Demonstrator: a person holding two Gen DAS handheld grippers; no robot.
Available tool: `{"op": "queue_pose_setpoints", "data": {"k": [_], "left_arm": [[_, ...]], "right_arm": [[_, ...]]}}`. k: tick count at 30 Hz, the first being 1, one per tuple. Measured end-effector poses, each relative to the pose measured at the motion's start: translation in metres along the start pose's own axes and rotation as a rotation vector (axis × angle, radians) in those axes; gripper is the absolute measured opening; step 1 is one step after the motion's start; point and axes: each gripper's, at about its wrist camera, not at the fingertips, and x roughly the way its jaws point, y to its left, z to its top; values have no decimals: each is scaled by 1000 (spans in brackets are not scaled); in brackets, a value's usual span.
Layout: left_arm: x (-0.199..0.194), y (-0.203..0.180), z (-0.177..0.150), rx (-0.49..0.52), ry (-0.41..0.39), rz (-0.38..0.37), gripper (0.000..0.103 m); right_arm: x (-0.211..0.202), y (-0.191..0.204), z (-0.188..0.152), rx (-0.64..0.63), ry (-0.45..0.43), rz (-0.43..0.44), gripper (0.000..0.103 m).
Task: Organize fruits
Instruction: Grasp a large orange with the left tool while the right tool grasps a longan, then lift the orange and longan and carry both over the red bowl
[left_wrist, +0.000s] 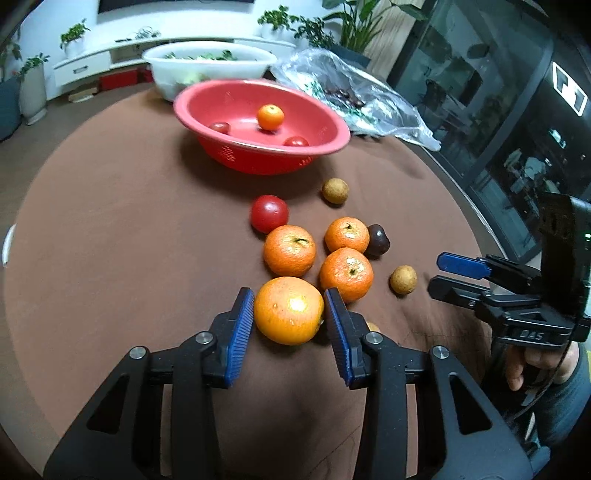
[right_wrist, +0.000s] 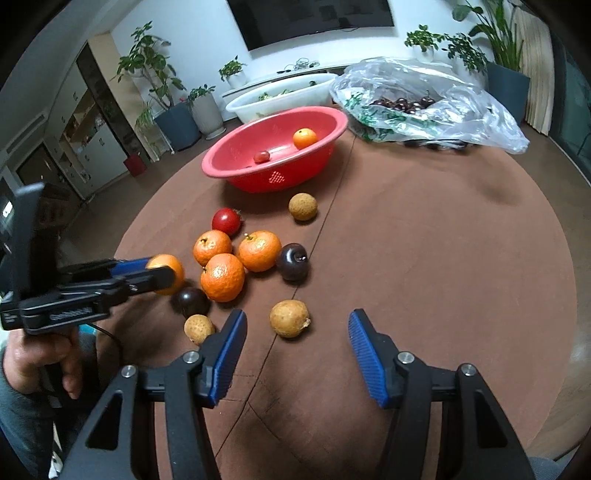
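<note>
The jaws of the left gripper (left_wrist: 289, 310) stand on either side of a large orange (left_wrist: 289, 311), their blue pads (left_wrist: 242, 325) against or very nearly against its skin, though the fisheye does not settle whether they truly pinch it; the jaws of the right gripper (right_wrist: 297, 354) are spread wide with nothing between them, hovering over the brown table (right_wrist: 424, 258) just short of a tan longan (right_wrist: 289, 318); a second longan (right_wrist: 198, 328) lies beside its left pad, touching or almost touching a dark plum (right_wrist: 190, 301); beyond these sit three mandarins (left_wrist: 346, 274) bunched together, with another dark plum (right_wrist: 293, 261) beside them on the right; further on lie a red tomato (left_wrist: 269, 213) and a third longan (left_wrist: 335, 190), apart from each other; behind them stands the red bowl (left_wrist: 258, 155), holding a small orange (left_wrist: 270, 117) and two small tomatoes (left_wrist: 220, 127); furthest back are a white basin (left_wrist: 177, 74) of greens and a clear plastic bag (right_wrist: 461, 107) with dark cherries inside.
</note>
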Motion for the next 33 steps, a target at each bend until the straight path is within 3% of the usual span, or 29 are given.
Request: {"op": "queue_pose_setpoints", "data": {"k": [11, 26, 33], "left_arm": [[-27, -3, -38, -20, -52, 70, 37], [-23, -15, -47, 4, -76, 131, 37], [-25, -12, -46, -5, -89, 137, 37]], "right_arm": [[28, 24, 1, -130, 44, -91, 47], [37, 28, -6, -161, 60, -155, 31], [29, 27, -6, -142, 44, -153, 31]]}}
